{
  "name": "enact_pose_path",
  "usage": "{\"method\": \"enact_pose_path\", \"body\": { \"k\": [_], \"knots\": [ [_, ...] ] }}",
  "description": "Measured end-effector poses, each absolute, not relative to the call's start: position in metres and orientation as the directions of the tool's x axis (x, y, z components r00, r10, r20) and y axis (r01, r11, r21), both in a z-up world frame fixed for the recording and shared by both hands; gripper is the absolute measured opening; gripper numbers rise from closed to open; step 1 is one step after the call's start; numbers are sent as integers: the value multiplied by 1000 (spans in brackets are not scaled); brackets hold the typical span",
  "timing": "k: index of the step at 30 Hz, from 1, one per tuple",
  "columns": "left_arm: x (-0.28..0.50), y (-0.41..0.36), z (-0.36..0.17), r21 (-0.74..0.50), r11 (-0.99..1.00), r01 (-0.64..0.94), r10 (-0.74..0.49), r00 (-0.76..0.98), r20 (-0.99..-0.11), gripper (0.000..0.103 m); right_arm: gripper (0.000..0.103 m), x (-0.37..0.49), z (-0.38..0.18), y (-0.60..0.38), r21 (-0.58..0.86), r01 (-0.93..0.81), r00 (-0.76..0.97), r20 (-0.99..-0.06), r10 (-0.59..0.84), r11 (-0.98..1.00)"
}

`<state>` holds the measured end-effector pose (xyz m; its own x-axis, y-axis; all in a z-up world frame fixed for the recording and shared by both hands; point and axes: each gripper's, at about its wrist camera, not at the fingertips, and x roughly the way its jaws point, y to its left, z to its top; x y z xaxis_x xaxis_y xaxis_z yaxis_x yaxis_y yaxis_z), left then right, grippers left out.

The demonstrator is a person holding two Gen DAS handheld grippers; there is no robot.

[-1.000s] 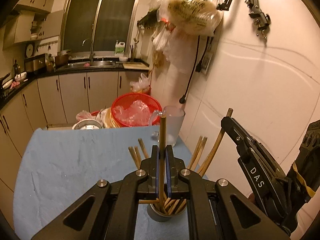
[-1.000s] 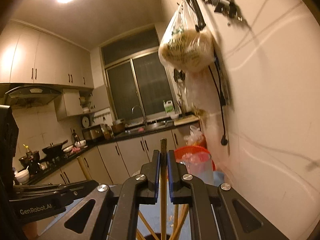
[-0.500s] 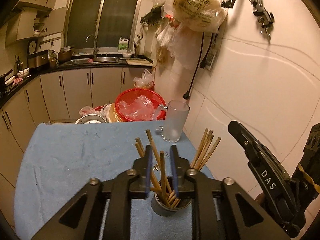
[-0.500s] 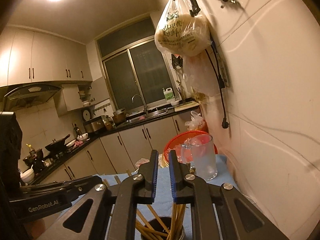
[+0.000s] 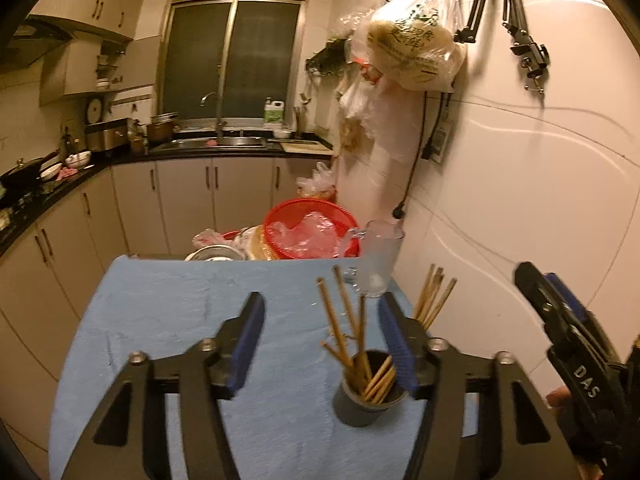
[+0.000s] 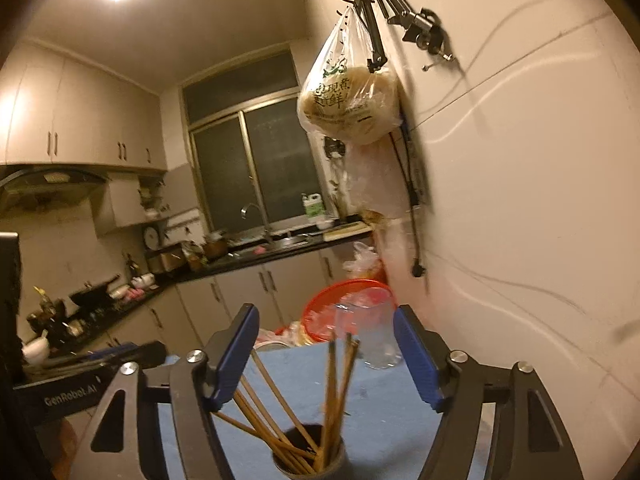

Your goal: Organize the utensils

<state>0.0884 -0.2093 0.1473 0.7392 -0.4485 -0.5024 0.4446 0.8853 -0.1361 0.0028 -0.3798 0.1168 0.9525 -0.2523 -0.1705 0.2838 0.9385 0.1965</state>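
The left wrist view looks steeply down over its tongs (image 5: 322, 334) onto the blue-covered counter (image 5: 168, 312), close above the cup (image 5: 366, 394) of chopsticks (image 5: 340, 320). The right wrist view sits lower and faces nearly level, taking in wall and ceiling. Both share the cup (image 6: 310, 460), the glass mug (image 6: 372, 334), the red basket (image 6: 320, 308) and the far window (image 6: 248, 168).

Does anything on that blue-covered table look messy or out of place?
Nothing is spilled or broken. The chopsticks all stand in the dark cup, splayed at different angles rather than bundled. A clear glass mug stands upright near the wall.
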Motion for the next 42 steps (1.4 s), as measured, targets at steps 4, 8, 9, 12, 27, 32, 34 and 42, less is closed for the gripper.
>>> {"method": "enact_pose_path", "body": {
  "k": [4,8,9,12,27,32,34,42],
  "knots": [
    [82,-199,135,-96,911,400,-391,770,-504,71,81,-4,110,-368,137,333,928,-224,-299,933],
    [74,-190,123,-61,929,365,-340,777,-530,80,84,-9,102,-362,117,376,900,-284,-332,919],
    [72,-188,119,-43,935,351,-318,781,-538,82,84,-11,101,-361,110,378,895,-297,-333,919],
    [63,-181,110,-13,946,323,-278,793,-542,87,84,-15,96,-353,84,390,880,-327,-345,917],
    [-22,-122,73,63,942,329,-241,797,-555,99,84,-85,59,-302,44,408,841,-408,-356,912],
    [-41,-119,59,64,929,364,-264,777,-572,99,85,-97,55,-290,19,396,840,-411,-354,918],
    [-45,-118,59,67,929,364,-263,776,-573,99,85,-100,56,-285,11,392,840,-412,-353,920],
    [-54,-117,62,70,925,374,-274,782,-559,99,85,-104,57,-281,2,395,840,-407,-360,919]
  ]
}}
